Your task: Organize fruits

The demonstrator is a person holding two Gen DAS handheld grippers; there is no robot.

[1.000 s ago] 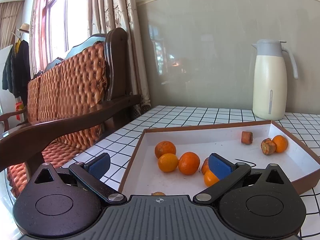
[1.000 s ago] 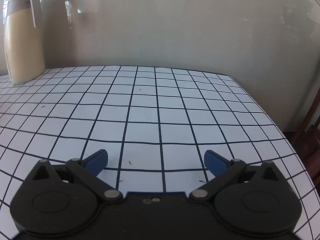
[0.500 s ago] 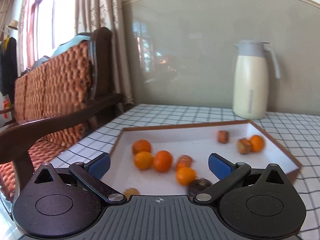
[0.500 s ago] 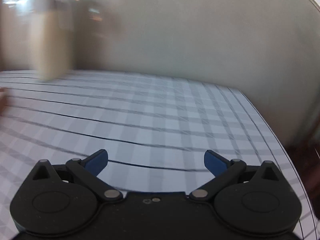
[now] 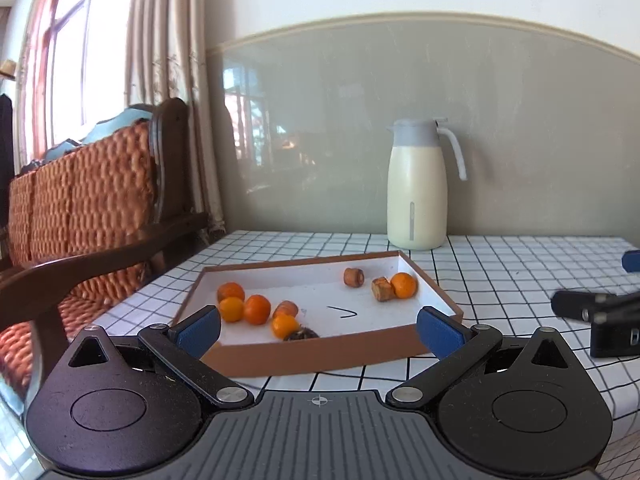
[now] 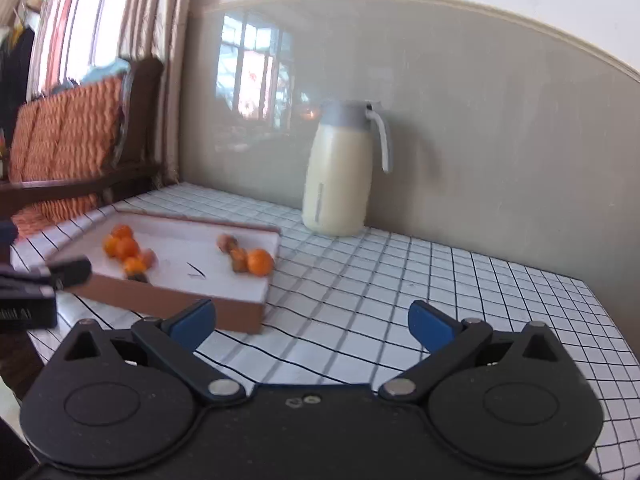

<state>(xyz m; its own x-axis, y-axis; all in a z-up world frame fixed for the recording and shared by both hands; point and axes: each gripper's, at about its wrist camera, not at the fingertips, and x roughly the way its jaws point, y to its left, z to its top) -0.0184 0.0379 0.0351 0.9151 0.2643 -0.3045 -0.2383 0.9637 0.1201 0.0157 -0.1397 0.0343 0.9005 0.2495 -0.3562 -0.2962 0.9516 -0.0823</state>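
While both sets of tongs hang spread wide and empty above the checked tabletop (image 5: 520,280), the left tongs (image 5: 318,330) sit just short of the near wall of a shallow brown tray (image 5: 320,354), and the right tongs (image 6: 312,318) hover off its right corner. Inside the tray, a cluster of oranges (image 5: 250,308) lies toward the left, another orange (image 5: 404,285) sits beside a brownish fruit piece (image 5: 381,289) at the right, and a cream jug (image 5: 418,188) stands behind by the wall.

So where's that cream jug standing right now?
The cream jug stands upright on the checked table against the back wall, just behind the far right corner of the fruit tray.
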